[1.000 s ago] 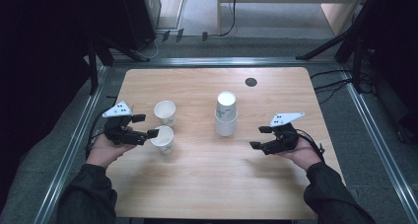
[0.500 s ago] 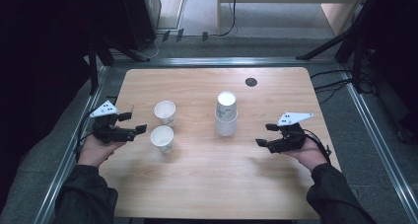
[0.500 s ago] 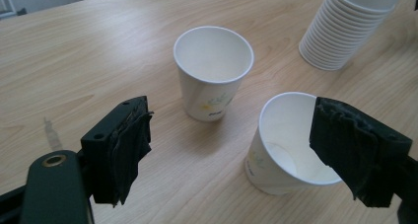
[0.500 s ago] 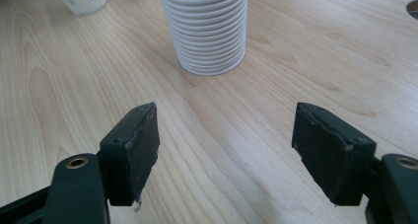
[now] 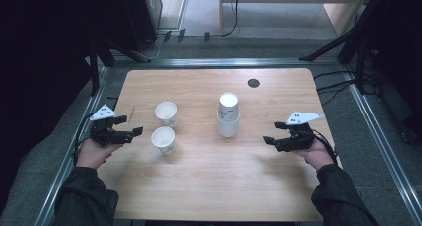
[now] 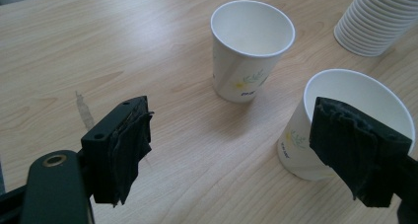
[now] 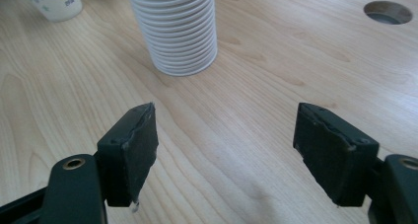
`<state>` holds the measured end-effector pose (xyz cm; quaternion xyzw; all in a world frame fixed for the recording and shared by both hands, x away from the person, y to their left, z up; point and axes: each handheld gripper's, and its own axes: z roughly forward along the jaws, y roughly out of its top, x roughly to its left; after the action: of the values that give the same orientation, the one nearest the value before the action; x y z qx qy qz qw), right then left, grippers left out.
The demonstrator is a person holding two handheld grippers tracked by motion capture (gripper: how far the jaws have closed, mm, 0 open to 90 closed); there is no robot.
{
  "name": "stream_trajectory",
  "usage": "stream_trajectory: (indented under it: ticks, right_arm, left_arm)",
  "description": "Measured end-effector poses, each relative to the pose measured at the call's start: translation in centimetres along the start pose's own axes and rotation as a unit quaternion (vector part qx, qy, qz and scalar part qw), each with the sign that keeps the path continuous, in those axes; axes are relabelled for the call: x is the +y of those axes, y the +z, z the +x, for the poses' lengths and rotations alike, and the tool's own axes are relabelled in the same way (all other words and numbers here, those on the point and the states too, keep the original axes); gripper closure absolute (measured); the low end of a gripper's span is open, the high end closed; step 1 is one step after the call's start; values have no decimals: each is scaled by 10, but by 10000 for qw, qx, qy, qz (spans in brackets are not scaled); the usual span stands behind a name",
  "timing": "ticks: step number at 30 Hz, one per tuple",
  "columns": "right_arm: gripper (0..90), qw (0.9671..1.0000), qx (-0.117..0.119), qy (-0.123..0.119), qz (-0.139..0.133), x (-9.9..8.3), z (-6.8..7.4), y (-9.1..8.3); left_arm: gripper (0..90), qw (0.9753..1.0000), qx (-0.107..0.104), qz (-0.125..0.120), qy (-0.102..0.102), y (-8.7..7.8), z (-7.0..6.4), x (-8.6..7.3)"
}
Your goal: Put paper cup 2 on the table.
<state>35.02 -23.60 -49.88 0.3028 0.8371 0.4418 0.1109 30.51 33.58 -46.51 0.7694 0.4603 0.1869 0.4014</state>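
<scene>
High view: near cup [image 5: 164,139] beside left tongs [image 5: 130,126]

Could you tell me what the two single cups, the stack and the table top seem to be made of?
Single cups: probably matte white paper, with rolled rims and printed flowers. Stack: likely the same nested paper cups, judging by its ribbed rims. Table top: light wood-grain, possibly laminate.

overhead plus two close jaw-level views
</scene>
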Motion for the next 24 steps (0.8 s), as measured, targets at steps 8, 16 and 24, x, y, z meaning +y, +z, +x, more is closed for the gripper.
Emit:
stream_trajectory:
  ticks: [8,16,24]
  right_arm:
    - [246,9997,-204,69,-144,-1,-6,-7]
    - [245,9994,-289,97,-188,-2,-10,-10]
    - [240,9994,-285,58,-179,-2,-9,-8]
  left_arm:
    - [161,9999,132,90,-65,3,3,-4]
    - [160,9999,137,55,-80,3,4,-3]
    - [160,9999,72,38,-138,2,3,-2]
